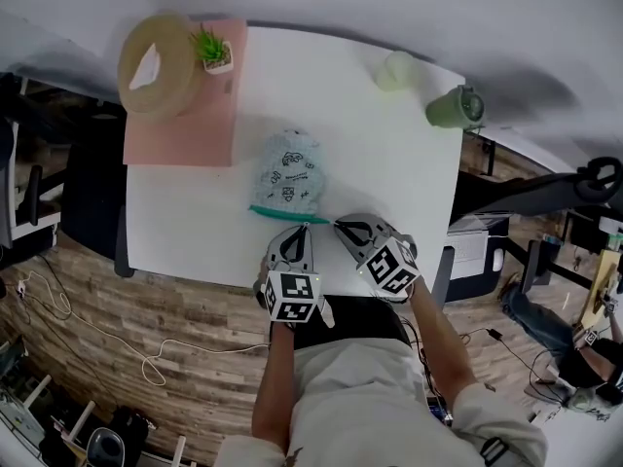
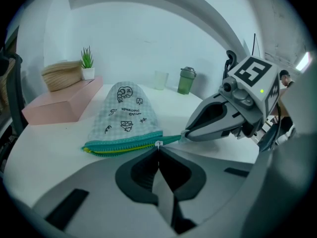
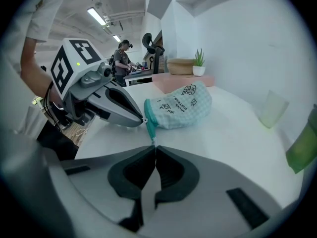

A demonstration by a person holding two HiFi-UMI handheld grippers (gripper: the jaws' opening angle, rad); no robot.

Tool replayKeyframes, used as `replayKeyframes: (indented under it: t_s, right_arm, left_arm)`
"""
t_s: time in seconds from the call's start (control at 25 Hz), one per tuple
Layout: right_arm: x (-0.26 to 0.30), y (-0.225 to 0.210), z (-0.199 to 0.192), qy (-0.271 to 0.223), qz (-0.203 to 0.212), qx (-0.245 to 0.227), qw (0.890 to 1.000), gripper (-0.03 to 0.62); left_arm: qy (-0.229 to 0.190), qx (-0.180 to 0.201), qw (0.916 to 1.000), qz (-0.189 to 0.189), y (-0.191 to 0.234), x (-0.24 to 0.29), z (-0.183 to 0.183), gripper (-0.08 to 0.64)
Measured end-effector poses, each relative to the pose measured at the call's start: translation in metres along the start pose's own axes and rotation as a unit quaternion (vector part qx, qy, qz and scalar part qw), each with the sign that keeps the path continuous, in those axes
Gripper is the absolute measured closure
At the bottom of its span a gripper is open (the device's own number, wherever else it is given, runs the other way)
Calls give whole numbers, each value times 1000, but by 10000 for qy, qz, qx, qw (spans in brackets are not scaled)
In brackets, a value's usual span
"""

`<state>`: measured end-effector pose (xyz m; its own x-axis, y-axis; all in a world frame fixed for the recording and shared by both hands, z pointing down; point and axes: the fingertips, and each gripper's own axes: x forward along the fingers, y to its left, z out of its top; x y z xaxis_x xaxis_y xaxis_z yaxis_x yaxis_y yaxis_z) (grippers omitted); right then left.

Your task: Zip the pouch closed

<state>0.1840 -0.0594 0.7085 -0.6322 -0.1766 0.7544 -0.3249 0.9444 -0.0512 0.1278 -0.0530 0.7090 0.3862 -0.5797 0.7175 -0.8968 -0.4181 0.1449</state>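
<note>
A pale green checked pouch (image 1: 288, 175) with small black drawings lies on the white table (image 1: 389, 163), its teal zipper edge (image 1: 290, 212) facing me. In the left gripper view my left gripper (image 2: 158, 147) is shut on the small white zipper pull (image 2: 158, 143). Left of the pull the zipper (image 2: 119, 144) gapes and yellow lining shows. My right gripper (image 3: 154, 145) is shut on the teal tab at the zipper's end (image 3: 148, 128). Both grippers' tips (image 1: 304, 226) (image 1: 337, 224) sit close together at the pouch's near right corner.
A pink block (image 1: 185, 115) at the table's back left carries a woven basket (image 1: 158, 64) and a small potted plant (image 1: 212, 52). A translucent cup (image 1: 395, 70) and a green tumbler (image 1: 453, 107) stand at the back right. The table's front edge is just below the grippers.
</note>
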Motion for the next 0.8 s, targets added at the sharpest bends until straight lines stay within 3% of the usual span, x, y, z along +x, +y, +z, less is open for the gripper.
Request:
replayKeyframes:
  t_s: [0.8]
  right_arm:
    - [3, -6, -3, 237, -385, 253, 9987, 588]
  left_arm:
    - [65, 32, 10000, 21, 45, -12, -6, 563]
